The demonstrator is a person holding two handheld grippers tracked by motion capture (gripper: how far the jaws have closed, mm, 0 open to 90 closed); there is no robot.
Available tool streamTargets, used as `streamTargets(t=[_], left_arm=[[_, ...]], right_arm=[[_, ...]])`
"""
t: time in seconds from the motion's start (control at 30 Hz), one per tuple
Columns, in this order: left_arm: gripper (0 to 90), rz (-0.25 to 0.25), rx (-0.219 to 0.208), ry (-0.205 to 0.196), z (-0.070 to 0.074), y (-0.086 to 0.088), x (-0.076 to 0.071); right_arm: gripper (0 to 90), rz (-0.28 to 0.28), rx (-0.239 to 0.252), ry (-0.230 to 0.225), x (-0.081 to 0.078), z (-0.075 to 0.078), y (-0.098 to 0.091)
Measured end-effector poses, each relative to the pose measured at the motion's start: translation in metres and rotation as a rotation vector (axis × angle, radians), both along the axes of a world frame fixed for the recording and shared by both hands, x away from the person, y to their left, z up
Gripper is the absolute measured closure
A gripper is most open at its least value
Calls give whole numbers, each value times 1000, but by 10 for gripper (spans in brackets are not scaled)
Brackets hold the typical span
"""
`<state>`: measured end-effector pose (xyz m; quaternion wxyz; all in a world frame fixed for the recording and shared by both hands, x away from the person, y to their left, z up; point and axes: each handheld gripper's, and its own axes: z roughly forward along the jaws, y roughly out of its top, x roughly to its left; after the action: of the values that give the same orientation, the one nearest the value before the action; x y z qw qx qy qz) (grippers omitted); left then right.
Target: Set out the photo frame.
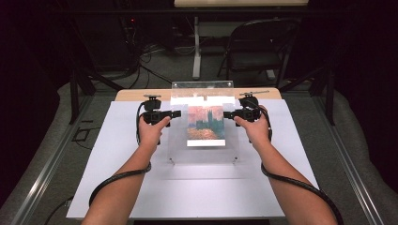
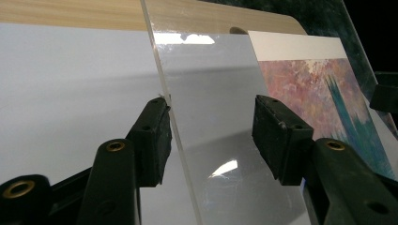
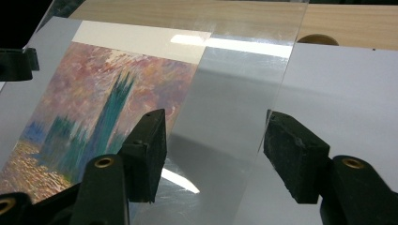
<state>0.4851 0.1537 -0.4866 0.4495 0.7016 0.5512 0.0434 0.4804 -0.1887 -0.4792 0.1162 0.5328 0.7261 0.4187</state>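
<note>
Grippers sit at either side edge of the clear acrylic panel [image 1: 202, 123], which stands tilted on the white board [image 1: 117, 187] near the middle of the table [image 1: 126, 94]; from the high view I place my left gripper [image 1: 177, 113] at nine o'clock of the panel and my right gripper [image 1: 226, 114] at three o'clock, both level with the print's upper half; the painted print [image 1: 205, 123] lies behind or inside the panel, a pink and orange sky with teal towers and a white band along its top; I can read no writing, brand or label on it anywhere

Left gripper view: my left gripper [image 2: 210, 136] straddles the panel's edge [image 2: 162, 84]; the left-hand pad touches or all but touches that edge at its upper corner, while the right-hand pad stands apart from the sheet; so the jaws are partly spread, with the panel between them and no firm clamp that I can see

Right gripper view: my right gripper [image 3: 213, 146] has the panel's other edge between its jaws; both pads stand apart from the acrylic [image 3: 234, 117], wide enough to show bare sheet on each side; the print [image 3: 94, 117] sits at ten o'clock of the jaws

A dark folding chair [image 1: 256, 49] stands beyond the table at one o'clock
</note>
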Motion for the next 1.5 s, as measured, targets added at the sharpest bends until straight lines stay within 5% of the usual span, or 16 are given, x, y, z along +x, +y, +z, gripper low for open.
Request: streamTargets(t=[0.6,1.5], left_arm=[[494,18,42,-41,21,-4,-20],[553,20,46,-122,39,0,-53]], right_arm=[[421,-23,-23,-61,-20,15,3],[483,-27,-67,-125,-51,37,5]])
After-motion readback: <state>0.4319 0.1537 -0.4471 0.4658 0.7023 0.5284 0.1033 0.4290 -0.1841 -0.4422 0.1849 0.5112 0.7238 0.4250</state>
